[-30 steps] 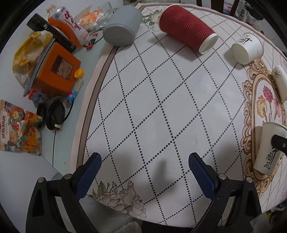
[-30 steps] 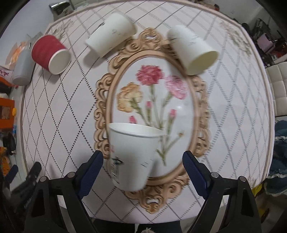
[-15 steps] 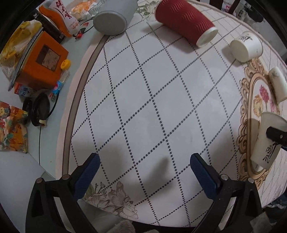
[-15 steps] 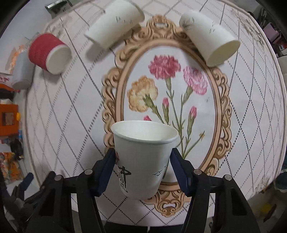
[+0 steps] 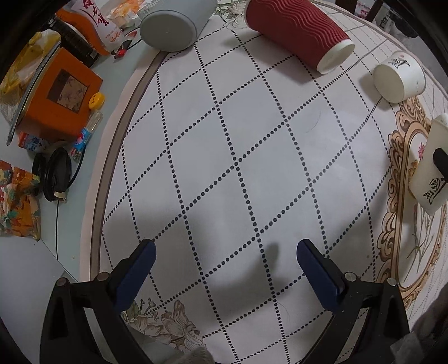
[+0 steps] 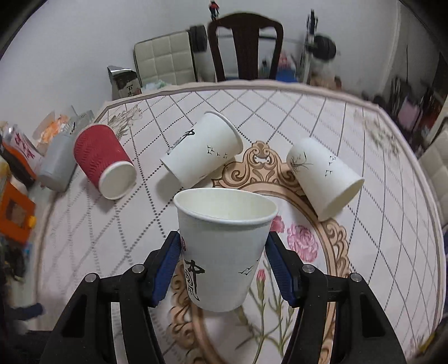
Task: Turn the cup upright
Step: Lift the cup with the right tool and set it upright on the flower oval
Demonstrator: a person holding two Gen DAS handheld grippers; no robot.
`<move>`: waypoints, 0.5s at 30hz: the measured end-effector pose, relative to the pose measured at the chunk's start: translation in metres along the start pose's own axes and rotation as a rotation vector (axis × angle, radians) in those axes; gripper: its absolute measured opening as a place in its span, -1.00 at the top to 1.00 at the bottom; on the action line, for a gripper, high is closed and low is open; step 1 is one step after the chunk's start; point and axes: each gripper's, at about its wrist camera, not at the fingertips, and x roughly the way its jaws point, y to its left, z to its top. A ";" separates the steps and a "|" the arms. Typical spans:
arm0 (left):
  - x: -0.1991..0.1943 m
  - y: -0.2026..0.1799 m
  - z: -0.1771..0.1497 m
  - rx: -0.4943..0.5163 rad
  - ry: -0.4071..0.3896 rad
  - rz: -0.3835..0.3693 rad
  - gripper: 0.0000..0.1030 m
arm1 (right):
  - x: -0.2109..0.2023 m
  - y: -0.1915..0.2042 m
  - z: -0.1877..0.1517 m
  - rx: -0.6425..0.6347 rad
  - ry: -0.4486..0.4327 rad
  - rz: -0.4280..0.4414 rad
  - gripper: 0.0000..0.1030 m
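My right gripper point(image 6: 222, 260) is shut on a white paper cup point(image 6: 224, 246) with black calligraphy. The cup is mouth up, slightly tilted, held above the oval flower medallion point(image 6: 305, 243). The same cup shows at the right edge of the left wrist view point(image 5: 429, 173). Two more white cups point(image 6: 203, 152) point(image 6: 326, 177) and a red ribbed cup point(image 6: 105, 161) lie on their sides. My left gripper point(image 5: 224, 257) is open and empty above the dotted tablecloth point(image 5: 224, 156).
A grey cup point(image 5: 175, 21) lies on its side at the cloth's far left edge. An orange box point(image 5: 57, 98), packets, a bottle and black lids point(image 5: 54, 177) crowd the bare table to the left. A dark chair point(image 6: 245, 46) stands behind the table.
My right gripper has lifted and tilted back with the cup, bringing the room and chair into view. My left gripper has moved slightly forward over the cloth.
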 end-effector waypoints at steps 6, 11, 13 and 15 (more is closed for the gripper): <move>-0.006 -0.011 -0.016 0.041 -0.023 0.004 -0.99 | -0.014 0.008 -0.026 -0.065 -0.081 -0.016 -0.27; -0.018 -0.015 -0.031 0.067 -0.055 -0.004 -0.99 | -0.016 0.004 -0.044 -0.039 -0.014 -0.020 -0.31; -0.024 -0.016 -0.035 0.079 -0.071 -0.004 -0.99 | -0.016 0.002 -0.053 -0.033 0.014 -0.025 -0.36; -0.032 -0.015 -0.039 0.094 -0.092 0.001 -0.99 | -0.020 -0.001 -0.061 -0.029 0.024 -0.033 -0.44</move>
